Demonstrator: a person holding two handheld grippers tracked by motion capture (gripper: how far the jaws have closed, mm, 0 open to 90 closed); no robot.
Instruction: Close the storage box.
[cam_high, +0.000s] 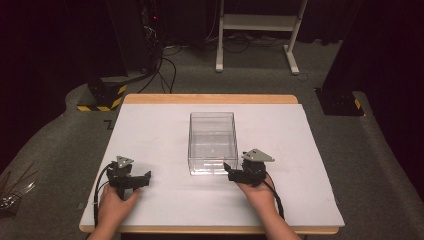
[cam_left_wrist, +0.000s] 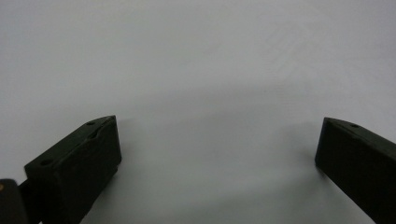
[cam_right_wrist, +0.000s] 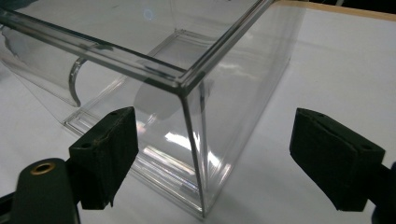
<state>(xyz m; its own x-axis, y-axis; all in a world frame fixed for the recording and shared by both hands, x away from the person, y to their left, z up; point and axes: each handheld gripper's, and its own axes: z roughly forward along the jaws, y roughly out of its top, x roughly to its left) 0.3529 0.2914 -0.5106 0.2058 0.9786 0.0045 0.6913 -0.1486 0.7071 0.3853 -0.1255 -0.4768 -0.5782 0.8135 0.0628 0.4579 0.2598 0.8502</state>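
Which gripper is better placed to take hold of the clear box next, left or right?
Probably the right. The right gripper sits at the near right corner of the clear box, jaws open around that corner. The left gripper is open too, but faces bare table.

White table (cam_high: 150, 135), grey carpet (cam_high: 60, 145), metal frame (cam_high: 257, 22)

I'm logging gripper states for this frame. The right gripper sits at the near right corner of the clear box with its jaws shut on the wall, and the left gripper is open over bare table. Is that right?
Not quite. The right gripper is open, not shut: the right gripper view shows its jaws wide apart around the corner of the clear box. The left gripper is open over bare table, as you said.
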